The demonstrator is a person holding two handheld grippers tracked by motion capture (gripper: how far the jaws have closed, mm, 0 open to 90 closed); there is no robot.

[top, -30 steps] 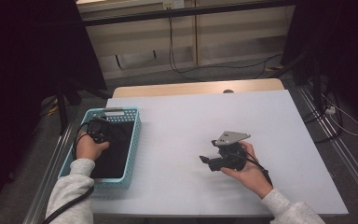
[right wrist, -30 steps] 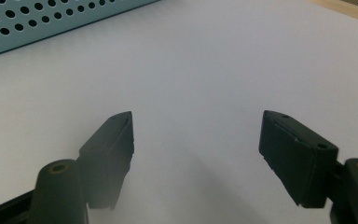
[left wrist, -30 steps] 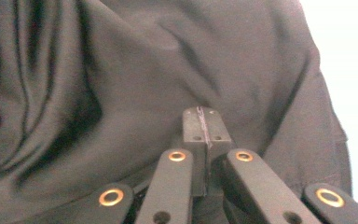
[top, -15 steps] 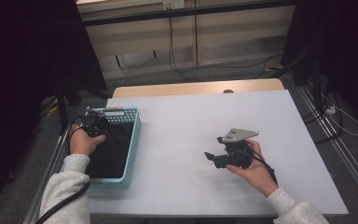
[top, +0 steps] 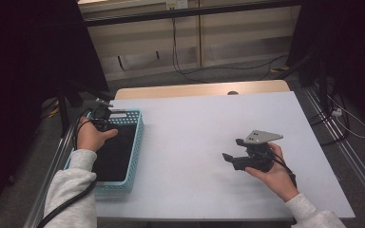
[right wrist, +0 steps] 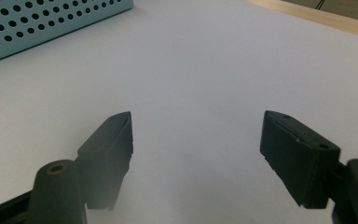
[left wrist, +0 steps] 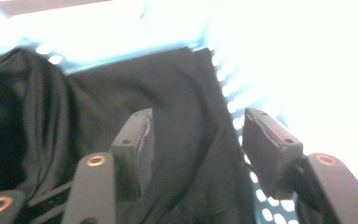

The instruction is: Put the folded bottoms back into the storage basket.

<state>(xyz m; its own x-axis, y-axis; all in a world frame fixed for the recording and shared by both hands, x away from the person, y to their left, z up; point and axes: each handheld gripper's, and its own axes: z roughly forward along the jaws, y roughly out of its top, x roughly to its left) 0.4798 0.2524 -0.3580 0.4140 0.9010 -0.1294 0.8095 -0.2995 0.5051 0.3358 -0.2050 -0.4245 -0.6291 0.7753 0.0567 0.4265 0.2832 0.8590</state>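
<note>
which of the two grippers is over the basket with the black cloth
The left gripper: it hangs above the black cloth in the blue basket. The right gripper is over bare white table.

White table top [top: 195, 123], wooden edge [top: 199, 89] behind, grey floor [top: 247, 71] (cables trailing), pale wall panels [top: 190, 33]

No legible text, label or number anywhere, perhaps through blur.

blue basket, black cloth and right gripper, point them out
blue basket [top: 136, 142], high view, right wall
black cloth [left wrist: 168, 107], left gripper view, flat middle part
right gripper [top: 232, 150], high view, between its fingertips
</note>
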